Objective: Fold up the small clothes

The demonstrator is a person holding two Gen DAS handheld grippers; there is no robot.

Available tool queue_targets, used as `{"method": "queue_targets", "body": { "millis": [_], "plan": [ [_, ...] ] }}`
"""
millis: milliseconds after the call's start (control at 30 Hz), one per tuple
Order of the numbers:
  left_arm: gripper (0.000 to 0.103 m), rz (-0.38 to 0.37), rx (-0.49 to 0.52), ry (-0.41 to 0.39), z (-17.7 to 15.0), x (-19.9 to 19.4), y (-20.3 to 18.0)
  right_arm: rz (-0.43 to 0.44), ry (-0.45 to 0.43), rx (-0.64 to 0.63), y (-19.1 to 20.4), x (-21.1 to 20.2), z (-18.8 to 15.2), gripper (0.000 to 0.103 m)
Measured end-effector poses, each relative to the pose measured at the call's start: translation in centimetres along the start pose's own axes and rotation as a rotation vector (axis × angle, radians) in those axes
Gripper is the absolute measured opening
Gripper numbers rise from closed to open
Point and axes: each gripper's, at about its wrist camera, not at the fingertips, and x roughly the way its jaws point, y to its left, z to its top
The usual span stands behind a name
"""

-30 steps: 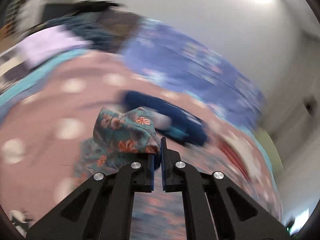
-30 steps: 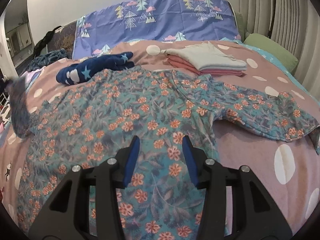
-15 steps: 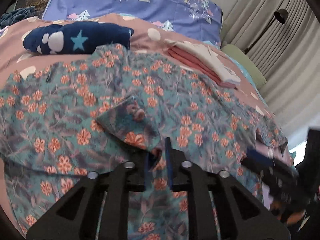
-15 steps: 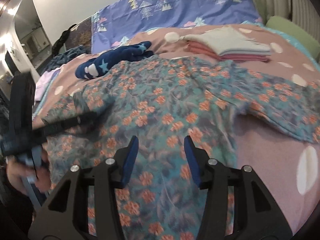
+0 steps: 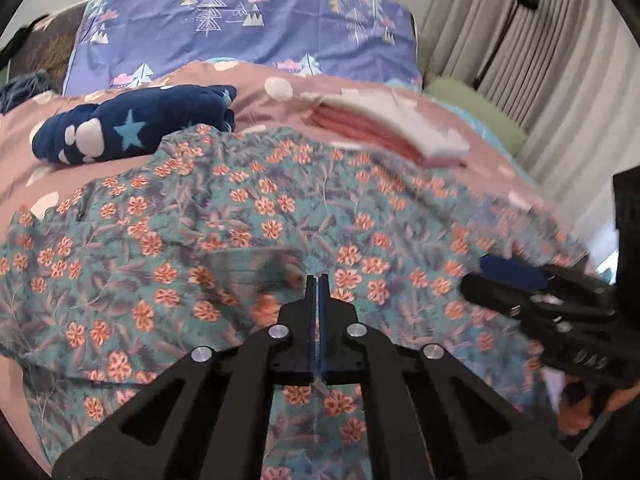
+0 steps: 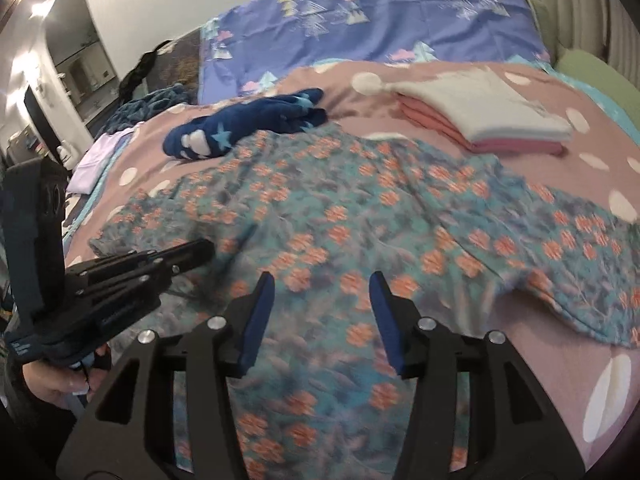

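I find the floral garment (image 5: pixel 280 216) spread flat below the folded stack (image 6: pixel 484 120). Left gripper (image 5: pixel 318 280) clenched, apparently empty; right gripper (image 6: pixel 322 292) released. Fabric looks light, limp; I judge grasping at the sleeve edge best.

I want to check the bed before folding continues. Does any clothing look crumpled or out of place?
Yes, one item. The navy star-print garment lies bunched in a loose lump beside the floral garment, unlike the neat folded stack at the far right. The floral garment is spread out, with some wrinkles.
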Motion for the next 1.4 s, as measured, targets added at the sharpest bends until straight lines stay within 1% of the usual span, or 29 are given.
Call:
{"method": "queue_targets", "body": {
  "millis": [67,200,267,333,400,433,467,500,600,633,700,733,767,800,833,867,900,933,1000,1033,1067,1100,1133,1167,1200,1233,1300,1367,1400],
  "plan": [
    [0.001,-0.017,0.017,0.011,-0.5,0.5,-0.6,-0.002,0.015,0.027,-1.2,-0.1,0.0,0.050],
    [0.002,-0.042,0.014,-0.002,-1.4,0.4,-0.8,0.075,0.038,0.053,-1.6,0.2,1.0,0.050],
    [0.009,-0.015,0.004,-0.015,-1.8,-0.1,-0.5,0.099,0.040,0.017,-0.5,0.6,1.8,0.050],
    [0.042,0.036,-0.036,-0.058,-2.2,-1.3,0.3,0.095,0.036,-0.024,0.7,1.0,2.4,0.050],
    [0.057,0.076,-0.089,-0.122,-2.5,-2.8,1.4,0.107,0.035,-0.042,1.5,1.3,2.7,0.050],
    [0.057,0.095,-0.109,-0.151,-2.5,-3.5,1.9,0.111,0.034,-0.046,1.7,1.5,2.7,0.050],
    [0.057,0.101,-0.112,-0.157,-2.3,-3.7,2.2,0.111,0.033,-0.047,1.9,1.5,2.7,0.050],
    [0.057,0.111,-0.106,-0.147,-2.1,-3.5,2.4,0.111,0.033,-0.044,1.8,1.7,2.6,0.050],
    [0.057,0.188,-0.112,-0.095,-1.4,-2.3,3.0,0.106,0.037,-0.036,1.6,1.6,2.2,0.050],
    [0.057,0.182,-0.152,-0.071,-1.3,-1.9,3.6,0.103,0.036,-0.038,1.4,1.5,2.0,0.051],
    [0.057,0.141,-0.210,-0.066,-1.4,-1.7,4.5,0.094,0.032,-0.047,1.1,1.1,1.7,0.052],
    [0.051,0.124,-0.239,-0.058,-1.4,-1.3,4.8,0.086,0.027,-0.052,1.0,1.0,1.7,0.053],
    [0.039,0.110,-0.255,-0.052,-1.3,-1.1,5.1,0.077,0.026,-0.053,0.8,0.9,1.7,0.053],
    [0.008,0.093,-0.258,-0.045,-1.3,-0.8,5.1,0.071,0.026,-0.050,0.7,1.0,1.8,0.053],
    [0.003,0.063,-0.258,-0.031,-0.9,-0.5,5.3,0.066,0.024,-0.037,0.4,1.0,1.9,0.053],
    [0.003,0.055,-0.264,-0.046,-0.7,-0.6,5.2,0.065,0.021,-0.029,0.2,1.0,2.0,0.053],
    [0.003,0.039,-0.257,-0.087,-0.4,-1.3,4.8,0.068,0.015,-0.017,0.0,0.8,2.1,0.053],
    [0.003,-0.001,-0.219,-0.138,0.1,-2.2,3.8,0.073,0.008,-0.010,-0.1,0.7,2.2,0.054],
    [0.003,-0.076,-0.111,-0.213,0.8,-3.8,0.9,0.079,-0.010,0.009,-0.8,0.2,2.4,0.056],
    [0.003,-0.103,-0.024,-0.240,1.1,-4.4,-1.1,0.080,-0.018,0.024,-1.3,-0.1,2.5,0.057],
    [0.003,-0.130,0.021,-0.243,1.0,-4.5,-2.1,0.079,-0.019,0.037,-1.8,-0.2,2.5,0.057],
    [0.005,-0.185,0.095,-0.209,0.8,-4.0,-3.8,0.075,-0.016,0.048,-2.2,-0.2,2.6,0.057],
    [0.008,-0.195,0.134,-0.174,0.5,-3.4,-4.8,0.063,-0.012,0.065,-2.8,-0.3,2.5,0.057],
    [0.014,-0.178,0.162,-0.142,0.0,-2.6,-5.6,0.049,-0.008,0.078,-3.3,-0.3,2.4,0.057],
    [0.033,-0.136,0.194,-0.103,-0.8,-1.5,-6.4,0.035,-0.003,0.088,-3.7,-0.2,2.3,0.057],
    [0.040,-0.086,0.225,-0.070,-1.7,-0.4,-7.0,0.025,0.008,0.098,-4.2,-0.1,2.0,0.057],
    [0.040,-0.040,0.251,-0.010,-3.3,1.4,-7.4,0.025,0.028,0.102,-4.6,0.2,1.6,0.057],
    [0.040,-0.046,0.224,0.034,-3.9,2.1,-6.8,0.038,0.049,0.095,-4.6,0.7,1.5,0.056],
    [0.040,-0.050,0.203,0.039,-4.1,2.2,-6.5,0.061,0.062,0.085,-4.4,1.1,1.7,0.056]
  ]
}}
